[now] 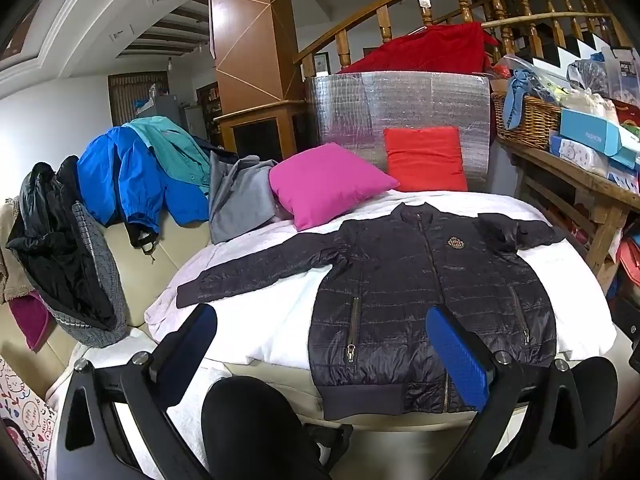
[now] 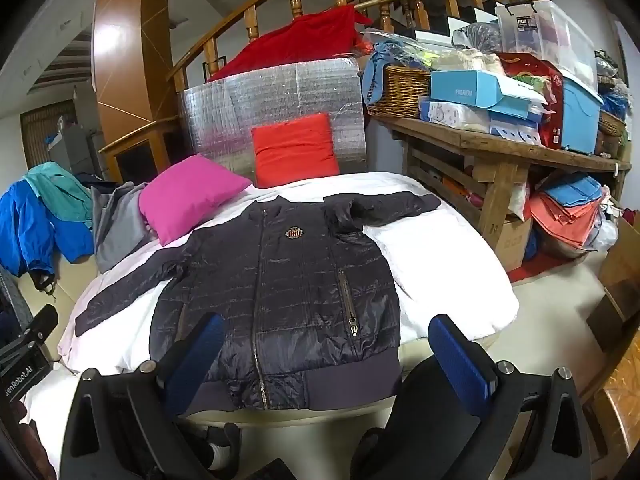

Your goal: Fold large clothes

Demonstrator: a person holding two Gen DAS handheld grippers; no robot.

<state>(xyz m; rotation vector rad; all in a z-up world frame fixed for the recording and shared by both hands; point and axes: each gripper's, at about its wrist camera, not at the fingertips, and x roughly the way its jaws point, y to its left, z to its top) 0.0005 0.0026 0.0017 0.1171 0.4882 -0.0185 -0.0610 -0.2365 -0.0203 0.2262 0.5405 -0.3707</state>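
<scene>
1. Jacket (image 1: 432,300) lies face up and zipped on the white bedding (image 1: 264,320), collar toward the pillows, hem at the near edge. One sleeve is spread out straight to the left; the other is bunched near the shoulder on the right.
2. We hold our left gripper (image 1: 328,344) wide, with nothing between its blue pads, above the near edge of the bed. Our right gripper (image 2: 326,354) is just as wide and empty, over the hem.
3. We judge the fold has not begun, so a sleeve is likely the first thing to take.
4. Risks from here:
   - The quilted shell looks slick and puffy; a shallow pinch could slip off, or catch only the top layer, so the front lifts away from the back.
   - The bunched right sleeve could fold in crooked if we do not smooth it first.
   - Pulling a sleeve across may drag the whole jacket, since the hem already hangs at the edge.
   - The pink pillow (image 1: 324,184) sits near the left shoulder; a wide swing could knock it.
   - We might grab the bedding with the fabric.
</scene>
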